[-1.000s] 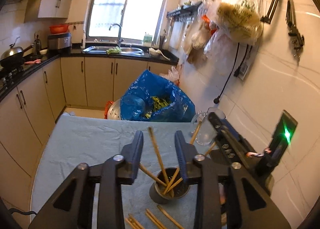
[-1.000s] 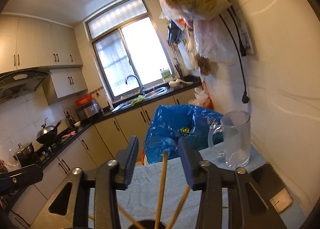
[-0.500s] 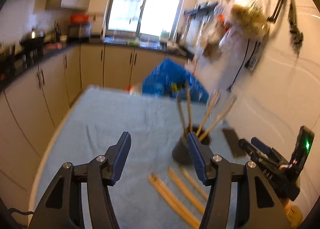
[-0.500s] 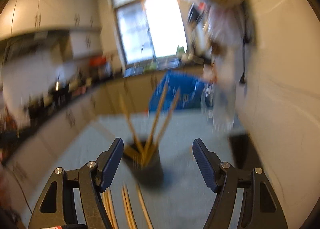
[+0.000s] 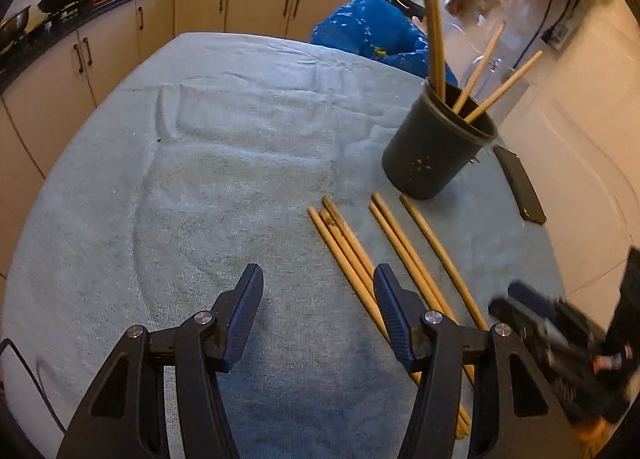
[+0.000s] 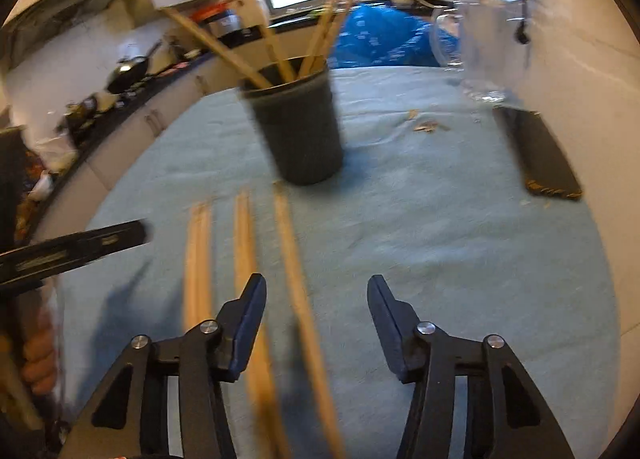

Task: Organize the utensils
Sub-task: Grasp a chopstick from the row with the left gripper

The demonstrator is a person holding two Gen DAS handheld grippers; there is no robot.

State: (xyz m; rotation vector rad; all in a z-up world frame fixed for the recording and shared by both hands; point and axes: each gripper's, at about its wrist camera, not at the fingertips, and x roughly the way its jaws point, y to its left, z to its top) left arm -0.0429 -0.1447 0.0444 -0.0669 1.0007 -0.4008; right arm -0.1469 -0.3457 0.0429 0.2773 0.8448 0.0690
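Wooden chopsticks [image 5: 352, 255] lie loose on the grey-blue cloth of the table [image 5: 200, 163], near its right edge, just in front of the black utensil holder [image 5: 436, 147], which holds more chopsticks upright. The left hand-held gripper [image 5: 318, 291] is open above bare cloth. The right hand-held gripper [image 6: 316, 295], whose jaws have just been closing, is open over one loose chopstick.

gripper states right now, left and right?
Left gripper: open, holding nothing, over bare cloth beside the loose chopsticks.
Right gripper: open, jaws just narrowed, one chopstick lies between them, not gripped.
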